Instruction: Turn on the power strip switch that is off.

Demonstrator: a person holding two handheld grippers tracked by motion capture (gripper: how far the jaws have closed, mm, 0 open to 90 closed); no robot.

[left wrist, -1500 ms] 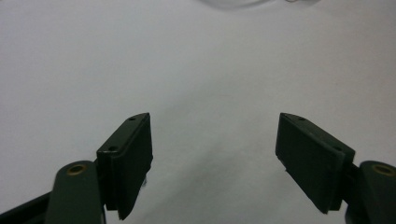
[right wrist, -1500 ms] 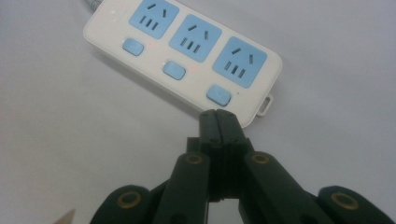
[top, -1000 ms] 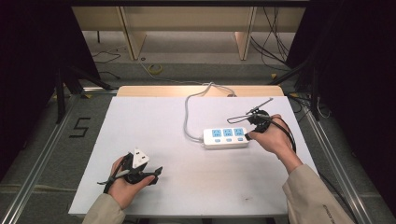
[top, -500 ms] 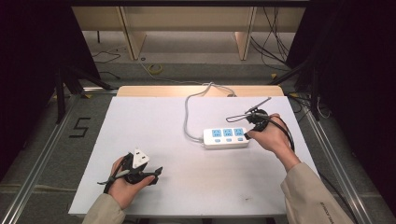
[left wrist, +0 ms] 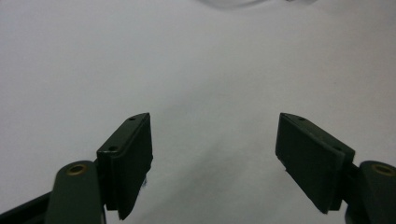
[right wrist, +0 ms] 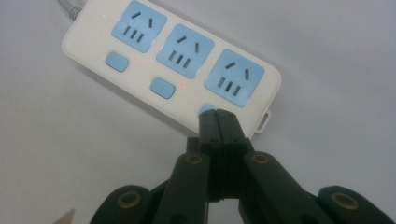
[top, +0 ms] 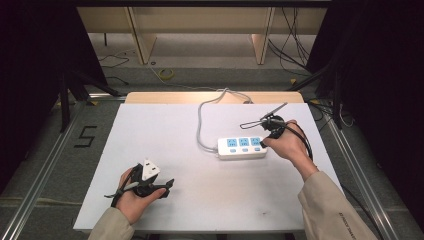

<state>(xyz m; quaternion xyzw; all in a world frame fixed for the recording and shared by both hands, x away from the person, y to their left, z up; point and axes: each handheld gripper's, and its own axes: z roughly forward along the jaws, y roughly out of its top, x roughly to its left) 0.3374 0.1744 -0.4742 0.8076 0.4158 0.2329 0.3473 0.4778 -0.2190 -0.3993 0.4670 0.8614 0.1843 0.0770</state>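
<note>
Right gripper [right wrist: 218,116] at lower centre, jaws pressed together, empty, tips on third switch [right wrist: 206,109] of power strip [right wrist: 170,65]; left gripper [left wrist: 215,163] at frame bottom, jaws wide apart, empty, over bare tabletop [left wrist: 187,60].

third switch [right wrist: 206,110] mostly hidden behind hand-held gripper [right wrist: 217,122], perhaps pressed

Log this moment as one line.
right gripper: shut, tips on power strip third switch | left gripper: open, empty, over table

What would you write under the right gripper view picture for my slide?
The shut right gripper presses its tips on the third blue switch of a white power strip.
</note>
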